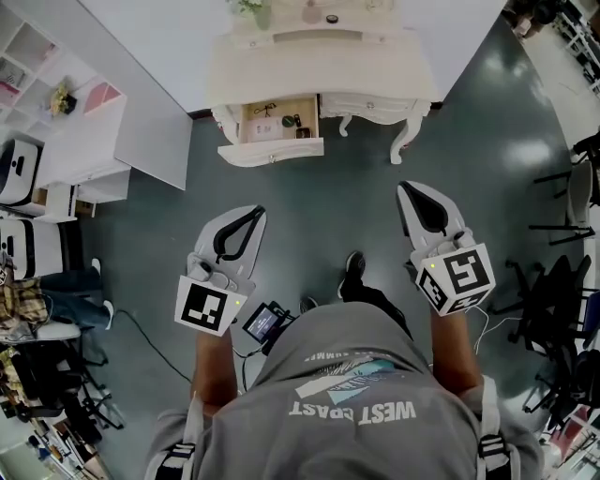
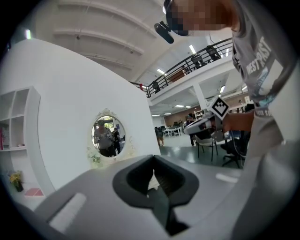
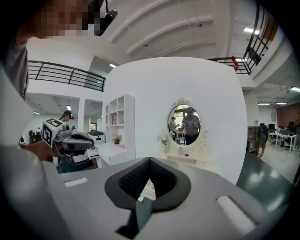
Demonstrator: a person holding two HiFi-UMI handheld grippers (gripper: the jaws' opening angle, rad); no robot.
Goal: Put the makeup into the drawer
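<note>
**Both claws closed and empty, well short of the open drawer**

A dark grey-green floor (image 1: 328, 206) is seen from above, bounded at the far side by a white wall (image 1: 169, 37). Against that wall a cream dressing table (image 1: 375, 70) is set, with an oval mirror (image 3: 183, 124) hung above it. A white shelf unit (image 1: 66, 141) is placed to the left and dark chairs (image 1: 562, 281) to the right.

The left-hand drawer (image 1: 272, 150) of the table is pulled out. Several small items (image 1: 281, 120) are lying inside it. A dark round pot (image 1: 332, 19) and a pale bottle (image 1: 309, 11) are left on the table top near a plant (image 1: 251, 7). Which of these pieces are makeup cannot be told at this size.

The left gripper (image 1: 255, 212) and the right gripper (image 1: 405, 187) are held side by side over the floor, well apart from each other and from the table, both pointed towards it. In each gripper view the two jaws are pressed together at their tips, and nothing is held between them. A dark shoe (image 1: 353, 272) of the person is seen on the floor between the two grippers
</note>
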